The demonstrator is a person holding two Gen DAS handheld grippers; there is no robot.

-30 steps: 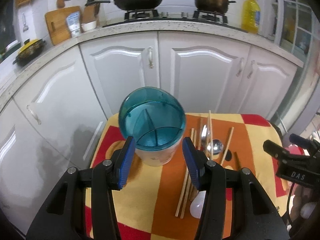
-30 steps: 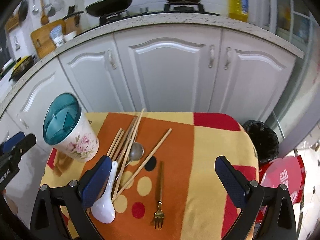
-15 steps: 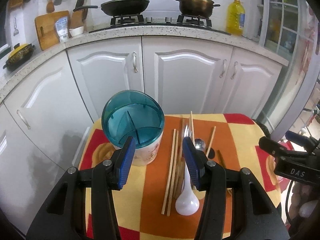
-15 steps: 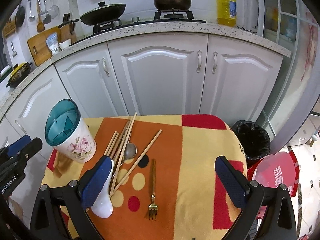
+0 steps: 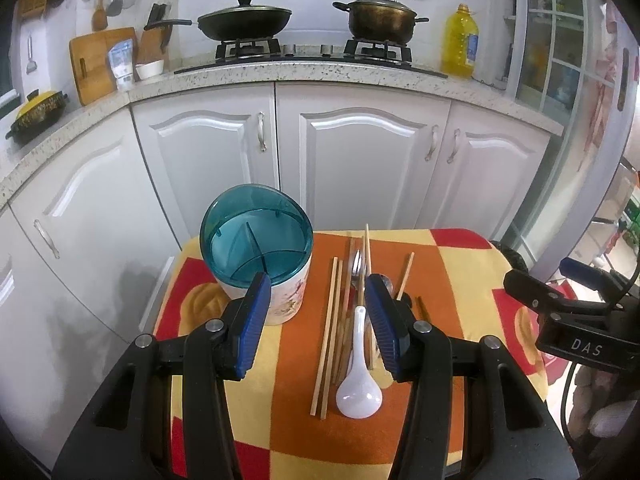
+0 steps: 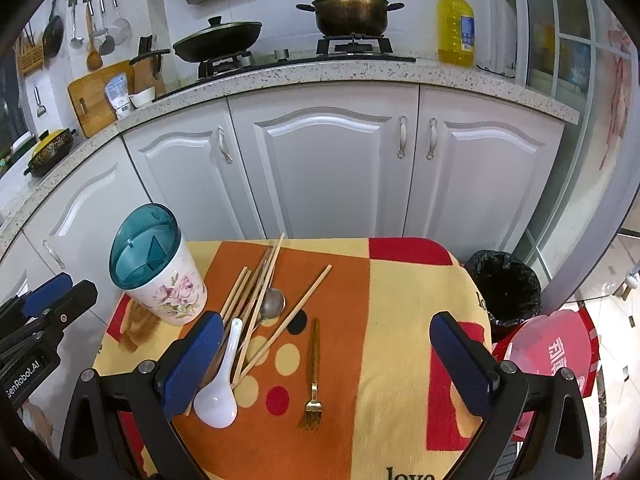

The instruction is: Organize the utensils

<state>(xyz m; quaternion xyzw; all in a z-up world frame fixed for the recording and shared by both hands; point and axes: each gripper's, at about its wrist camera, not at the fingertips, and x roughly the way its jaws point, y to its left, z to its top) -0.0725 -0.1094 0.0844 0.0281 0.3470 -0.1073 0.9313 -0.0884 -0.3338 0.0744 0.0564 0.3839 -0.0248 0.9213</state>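
Note:
A floral utensil holder with a teal divided lid (image 5: 258, 256) (image 6: 154, 264) stands at the table's back left. To its right lie several wooden chopsticks (image 5: 330, 328) (image 6: 256, 300), a white ceramic spoon (image 5: 358, 376) (image 6: 220, 384), a metal spoon (image 6: 272, 304) and a gold fork (image 6: 314, 376). My left gripper (image 5: 316, 324) is open and empty, held above the chopsticks and white spoon. My right gripper (image 6: 326, 360) is wide open and empty above the fork.
The small table wears a red, orange and yellow cloth (image 6: 400, 320). White kitchen cabinets (image 6: 320, 176) stand close behind it. A black-lined bin (image 6: 504, 288) and a red stool (image 6: 556, 352) stand to the right of the table.
Both grippers have pulled back and up from the table. The left view has swung right, from the holder to over the chopsticks and white spoon. Both stay open.

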